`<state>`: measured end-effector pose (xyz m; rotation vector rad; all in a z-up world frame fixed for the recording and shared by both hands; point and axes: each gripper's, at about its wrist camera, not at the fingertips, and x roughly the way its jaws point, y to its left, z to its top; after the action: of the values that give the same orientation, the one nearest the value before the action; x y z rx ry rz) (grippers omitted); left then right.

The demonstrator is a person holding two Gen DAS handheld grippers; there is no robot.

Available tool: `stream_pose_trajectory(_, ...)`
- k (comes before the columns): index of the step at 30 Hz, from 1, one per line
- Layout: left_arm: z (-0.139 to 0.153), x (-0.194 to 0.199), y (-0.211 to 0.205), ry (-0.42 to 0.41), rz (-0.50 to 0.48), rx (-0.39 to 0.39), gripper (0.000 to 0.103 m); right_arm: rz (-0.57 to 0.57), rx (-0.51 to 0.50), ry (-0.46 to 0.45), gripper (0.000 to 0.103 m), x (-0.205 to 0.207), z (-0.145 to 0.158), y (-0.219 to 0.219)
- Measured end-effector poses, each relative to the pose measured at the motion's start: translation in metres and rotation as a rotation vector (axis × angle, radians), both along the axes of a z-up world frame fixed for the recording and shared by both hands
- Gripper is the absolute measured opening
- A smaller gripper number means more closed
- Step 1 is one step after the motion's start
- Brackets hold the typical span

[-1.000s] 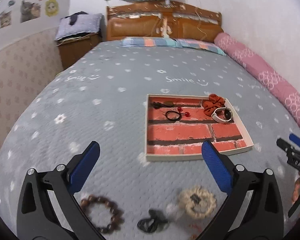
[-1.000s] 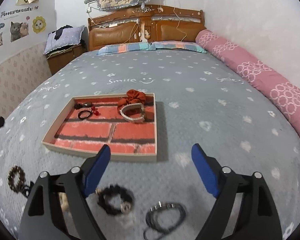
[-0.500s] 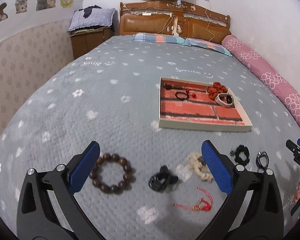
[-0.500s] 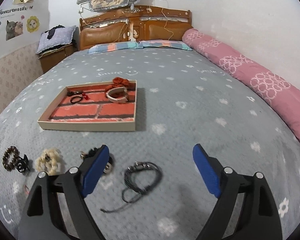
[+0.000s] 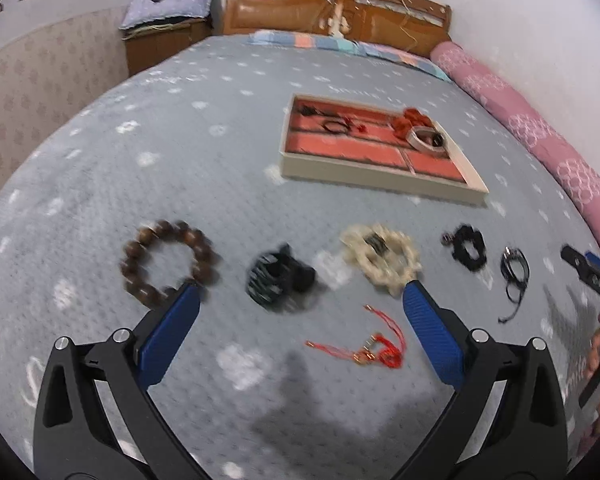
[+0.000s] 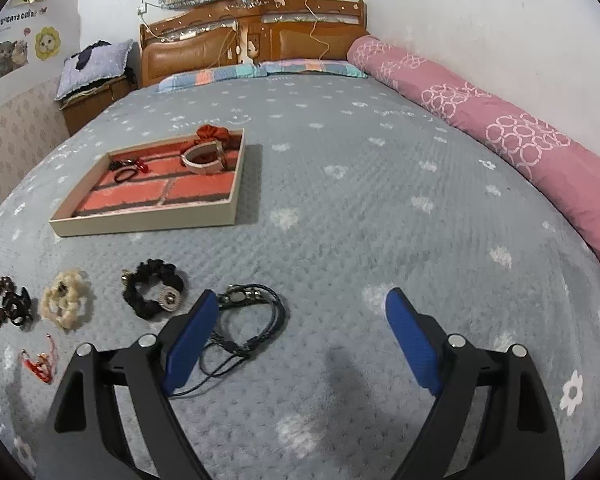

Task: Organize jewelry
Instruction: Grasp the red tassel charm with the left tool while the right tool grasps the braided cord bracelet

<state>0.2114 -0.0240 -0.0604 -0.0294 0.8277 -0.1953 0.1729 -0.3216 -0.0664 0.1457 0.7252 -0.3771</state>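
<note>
Both cameras have pulled back from the tray (image 5: 380, 184), upper centre-right, so loose pieces now fill my lower frame, left gripper (image 5: 300, 300) wide and empty over the black clip (image 5: 278, 276), right gripper (image 6: 300, 312) wide beside the cord bracelet (image 6: 252, 312).

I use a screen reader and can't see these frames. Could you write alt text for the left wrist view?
The open left tongs hover empty over a grey bedspread with a row of loose pieces: a brown bead bracelet, black hair clip, cream scrunchie, red tassel charm, black scrunchie and black cord bracelet. Beyond lies a partly filled brick-patterned tray.
</note>
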Motion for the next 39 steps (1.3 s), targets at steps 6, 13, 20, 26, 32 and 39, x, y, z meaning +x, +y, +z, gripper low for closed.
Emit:
stream_pose_trajectory(6,-0.026,-0.006,-0.028,0.045,-0.08,0.01,0.088,-0.012,0.021,0.061,0.084,0.02,-0.024,-0.011)
stream_pose_trajectory(13,-0.054,-0.008,-0.044,0.1,-0.131,0.037,0.081,-0.019,0.015,0.155,0.083,0.049,-0.055,-0.014)
stream_pose_trajectory(20,-0.069,0.003,-0.046,0.148,-0.152,0.033,0.05,-0.024,0.025,0.2,0.072,0.061,-0.07,-0.015)
stream_pose_trajectory(26,-0.07,0.002,-0.046,0.148,-0.164,0.03,0.024,0.026,0.01,0.194,0.045,0.063,-0.069,-0.002)
stream_pose_trajectory(32,-0.067,0.006,-0.044,0.149,-0.164,0.009,0.021,0.056,0.041,0.186,0.02,0.062,-0.069,0.003)
stream_pose_trajectory(39,-0.047,0.01,-0.04,0.113,-0.163,-0.008,0.021,0.047,0.075,0.158,0.009,0.06,-0.063,0.001)
